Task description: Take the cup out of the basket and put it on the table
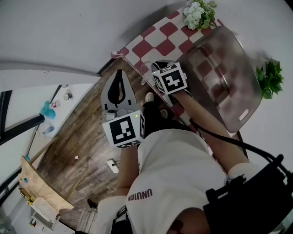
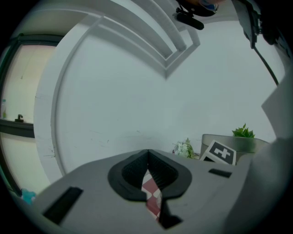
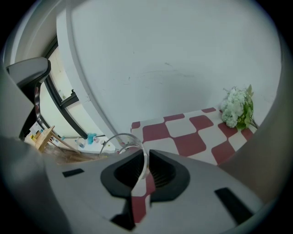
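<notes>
My right gripper [image 3: 145, 157] is shut on the rim of a clear glass cup [image 3: 120, 140], which hangs off its jaws over the near corner of the red-and-white checkered table [image 3: 183, 132]. In the head view, the right gripper [image 1: 155, 68] is just left of the translucent grey basket [image 1: 226, 68] and outside it; the cup is hard to make out there. My left gripper [image 1: 120, 77] hangs over the wooden floor beside the table. Its jaws [image 2: 148, 155] are shut with nothing between them.
White flowers [image 1: 199, 13] stand at the table's far corner and a green plant [image 1: 270, 80] behind the basket. A white wall runs behind the table. Wooden floor [image 1: 78, 141] lies to the left, with a wooden easel [image 1: 39, 187] and small items along the wall.
</notes>
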### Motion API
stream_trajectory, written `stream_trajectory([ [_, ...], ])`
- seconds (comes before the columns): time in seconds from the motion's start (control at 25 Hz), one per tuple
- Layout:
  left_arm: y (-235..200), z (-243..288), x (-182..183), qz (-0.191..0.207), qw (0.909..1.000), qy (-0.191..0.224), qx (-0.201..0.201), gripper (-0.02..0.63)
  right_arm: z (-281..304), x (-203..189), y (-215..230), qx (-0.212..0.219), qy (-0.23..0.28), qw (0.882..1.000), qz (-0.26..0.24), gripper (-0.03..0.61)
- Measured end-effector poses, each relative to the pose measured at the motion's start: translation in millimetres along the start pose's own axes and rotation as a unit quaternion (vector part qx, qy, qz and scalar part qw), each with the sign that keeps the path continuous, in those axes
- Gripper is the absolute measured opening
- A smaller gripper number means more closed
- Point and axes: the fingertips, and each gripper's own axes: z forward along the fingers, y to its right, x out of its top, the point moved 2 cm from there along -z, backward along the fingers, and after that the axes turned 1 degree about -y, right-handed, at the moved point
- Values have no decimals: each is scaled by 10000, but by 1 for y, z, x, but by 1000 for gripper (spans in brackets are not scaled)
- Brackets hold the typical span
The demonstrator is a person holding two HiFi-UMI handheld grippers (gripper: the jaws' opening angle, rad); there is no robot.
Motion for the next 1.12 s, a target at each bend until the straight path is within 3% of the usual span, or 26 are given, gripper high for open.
stream_trajectory([
  [1.12,0,6,-3,-21,10000,-69,-8,12,16,-21,12,-42,-260,9993,259,48],
])
